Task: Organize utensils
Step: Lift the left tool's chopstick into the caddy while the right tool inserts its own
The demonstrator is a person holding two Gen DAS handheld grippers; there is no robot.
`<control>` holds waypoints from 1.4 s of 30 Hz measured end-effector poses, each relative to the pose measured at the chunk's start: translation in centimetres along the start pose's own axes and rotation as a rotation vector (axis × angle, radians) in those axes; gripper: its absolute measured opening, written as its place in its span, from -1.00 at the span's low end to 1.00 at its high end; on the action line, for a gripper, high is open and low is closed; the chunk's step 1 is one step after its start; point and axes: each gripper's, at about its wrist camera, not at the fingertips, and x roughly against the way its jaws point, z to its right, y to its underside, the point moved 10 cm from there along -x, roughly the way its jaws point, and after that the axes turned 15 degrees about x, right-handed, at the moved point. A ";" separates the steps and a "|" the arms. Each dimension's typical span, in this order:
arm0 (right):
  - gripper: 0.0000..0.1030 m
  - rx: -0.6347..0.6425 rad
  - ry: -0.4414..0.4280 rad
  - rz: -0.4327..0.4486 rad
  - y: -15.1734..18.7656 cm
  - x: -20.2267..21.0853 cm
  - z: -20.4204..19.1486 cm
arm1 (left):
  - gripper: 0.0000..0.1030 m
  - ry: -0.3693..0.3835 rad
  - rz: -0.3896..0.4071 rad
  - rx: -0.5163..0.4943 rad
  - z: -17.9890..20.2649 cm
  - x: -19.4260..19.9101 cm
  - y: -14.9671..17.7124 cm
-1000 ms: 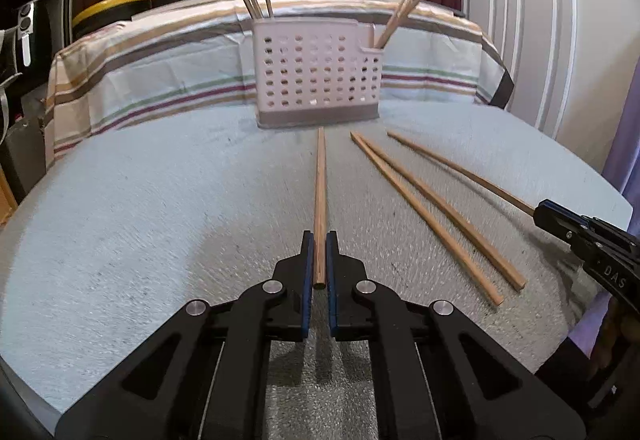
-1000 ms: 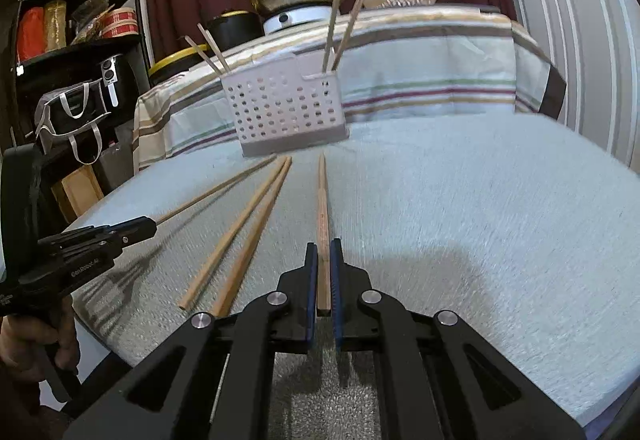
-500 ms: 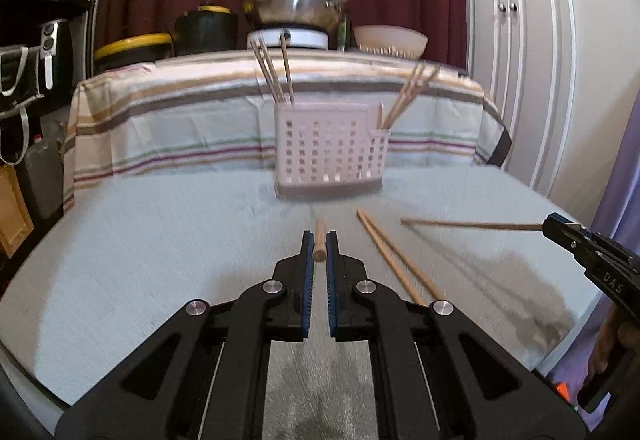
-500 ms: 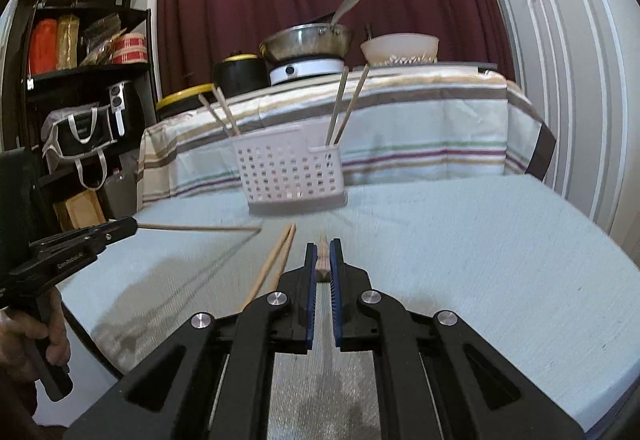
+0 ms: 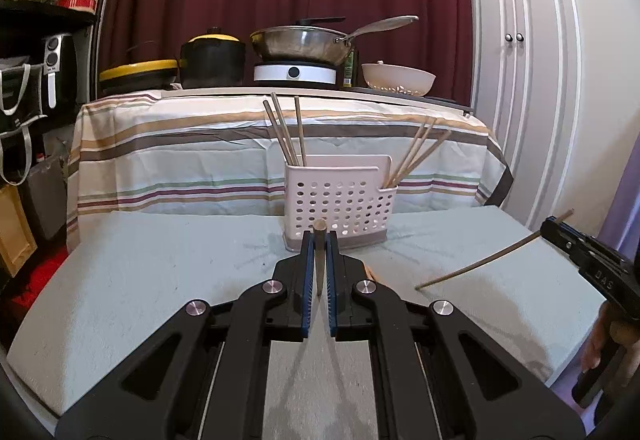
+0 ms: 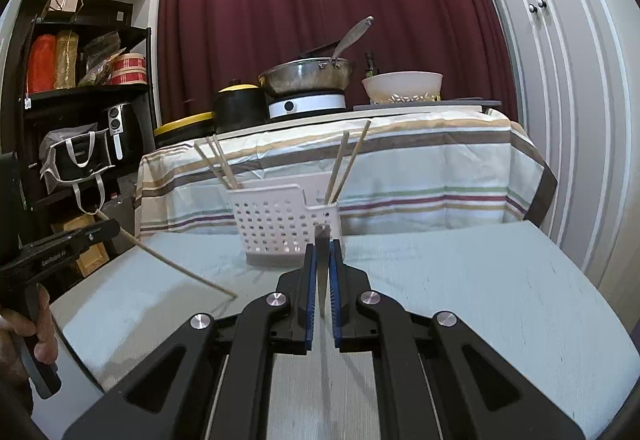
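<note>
- Our left gripper [image 5: 319, 264] is pinched on 1 chopstick [image 5: 319, 240], raised above the grey table [image 5: 160, 272] and aimed at the white perforated holder [image 5: 340, 199].
- Our right gripper [image 6: 323, 272] pinches another chopstick [image 6: 322, 260], also off the table.
- The holder carries chopstick bundles in its left and right compartments.

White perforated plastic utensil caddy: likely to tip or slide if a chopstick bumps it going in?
Probably slides before it tips: the white perforated plastic utensil caddy looks light and sits on a wide base on the pale textured table cover. The wooden chopsticks leaning outward at its right end may shift weight that way, so a push there seems riskier.
</note>
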 end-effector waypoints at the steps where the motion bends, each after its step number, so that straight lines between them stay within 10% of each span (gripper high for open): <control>1: -0.86 0.005 0.000 0.002 -0.3 -0.2 0.0 | -0.88 -0.002 0.000 0.002 -0.1 -0.3 -0.4; 21: -0.86 0.008 -0.033 0.048 -7.0 -5.3 0.9 | -0.88 0.047 0.009 0.001 1.0 -4.2 -7.2; 42: -0.86 0.048 -0.022 0.257 -20.3 -8.7 2.8 | -0.88 0.156 0.191 -0.014 7.0 -7.8 -23.9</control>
